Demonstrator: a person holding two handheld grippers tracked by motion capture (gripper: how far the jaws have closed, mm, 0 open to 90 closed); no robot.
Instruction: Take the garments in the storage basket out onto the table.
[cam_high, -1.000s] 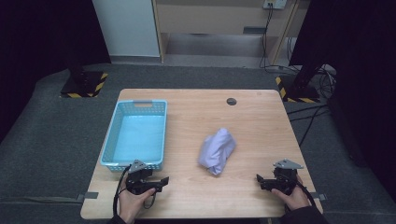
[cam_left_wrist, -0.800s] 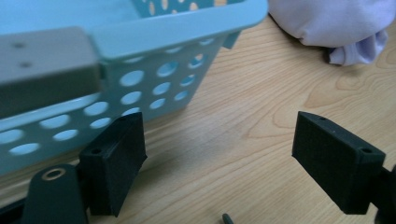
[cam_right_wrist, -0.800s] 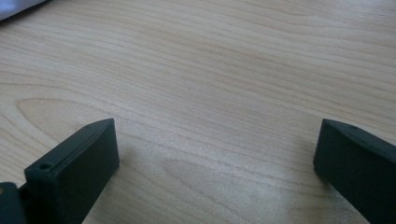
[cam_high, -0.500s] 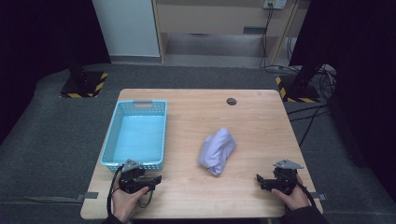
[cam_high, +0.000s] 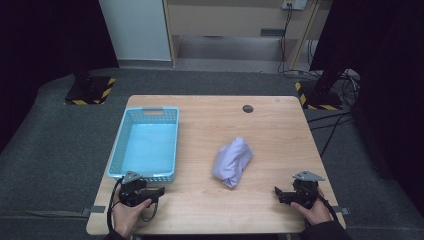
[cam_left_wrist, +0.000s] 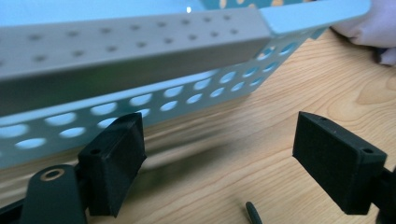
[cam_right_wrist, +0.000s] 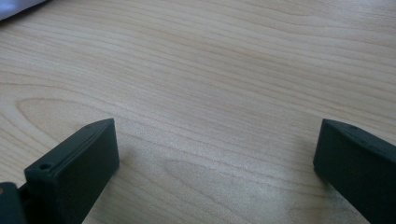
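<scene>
Two grippers (cam_high: 161, 191) (cam_high: 278, 192), one basket (cam_high: 145, 178), one cloth (cam_high: 232, 161)

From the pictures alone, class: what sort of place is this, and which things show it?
Probably a lab or studio set up for recording handling tasks: a lone wooden table on grey matting, stand bases with hazard-striped tape, trailing cables, dark curtains around.

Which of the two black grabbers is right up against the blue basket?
The left gripper, at the basket's near corner. The right gripper sits apart over bare wood, past the purple cloth.
</scene>
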